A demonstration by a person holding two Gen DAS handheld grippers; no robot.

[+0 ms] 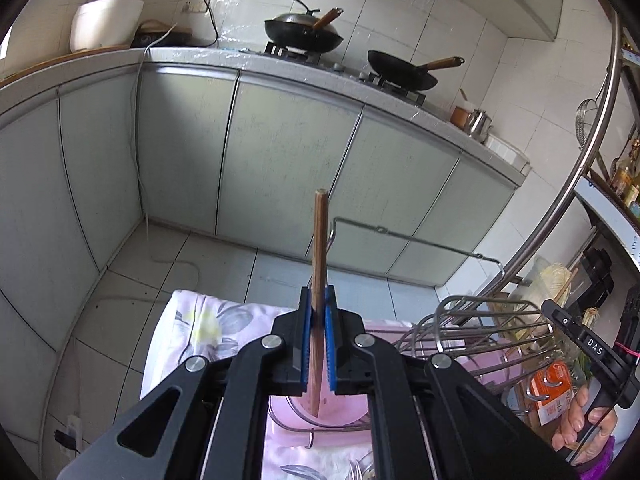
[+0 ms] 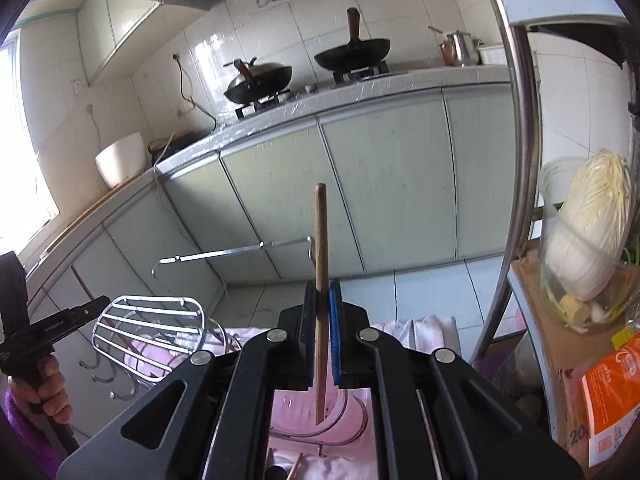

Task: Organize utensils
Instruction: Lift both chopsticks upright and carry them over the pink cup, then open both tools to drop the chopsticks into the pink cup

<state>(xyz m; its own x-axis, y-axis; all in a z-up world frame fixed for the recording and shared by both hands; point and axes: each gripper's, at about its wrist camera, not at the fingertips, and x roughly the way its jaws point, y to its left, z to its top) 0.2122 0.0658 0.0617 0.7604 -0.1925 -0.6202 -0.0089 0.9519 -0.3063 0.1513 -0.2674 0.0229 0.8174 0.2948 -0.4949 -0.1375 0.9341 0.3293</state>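
In the left wrist view my left gripper (image 1: 319, 300) is shut on a wooden chopstick (image 1: 320, 240) that stands nearly upright between the blue pads. Its lower end hangs over a pink utensil cup (image 1: 344, 416) in a wire rack (image 1: 488, 332). The right wrist view is much the same: my right gripper (image 2: 322, 292) is shut on a second wooden chopstick (image 2: 321, 236), whose lower tip is above the pink utensil cup (image 2: 340, 416). The wire rack (image 2: 152, 332) lies to its left. A hand (image 1: 580, 420) holds the other gripper's handle at the right.
A floral cloth (image 1: 200, 328) covers the surface under the rack. A thin rail with hooks (image 1: 400, 236) rises behind the cup. A steel pole (image 2: 520, 160), a jar with a cabbage (image 2: 588, 232) and an orange packet (image 2: 612, 380) stand right. Counter cabinets (image 1: 280, 160) face me.
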